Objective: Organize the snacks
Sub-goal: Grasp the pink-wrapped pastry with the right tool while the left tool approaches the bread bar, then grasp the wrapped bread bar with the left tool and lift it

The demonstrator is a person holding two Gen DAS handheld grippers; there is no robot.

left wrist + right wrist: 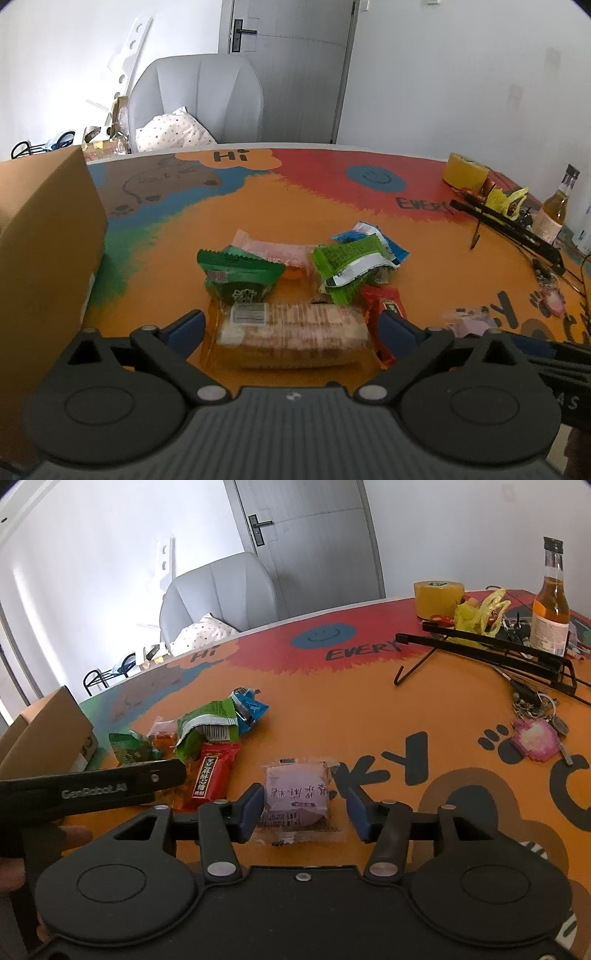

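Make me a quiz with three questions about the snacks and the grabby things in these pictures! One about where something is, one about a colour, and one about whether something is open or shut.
1. Where is the cardboard box in the left wrist view?
A. Left of the snacks
B. Right of the snacks
C. On the chair

2. What colour is the roll of tape?
A. Blue
B. Yellow
C. Pink

3. How is the right hand-held gripper?
A. Shut on the bottle
B. Shut on nothing
C. Open around the purple snack packet

Answers:
1. A, the box fills the left edge, with the snack pile toward the middle of the table.
2. B, the roll near the bottle is plainly yellow.
3. C, its blue fingers stand apart on either side of the packet, which lies flat on the table.
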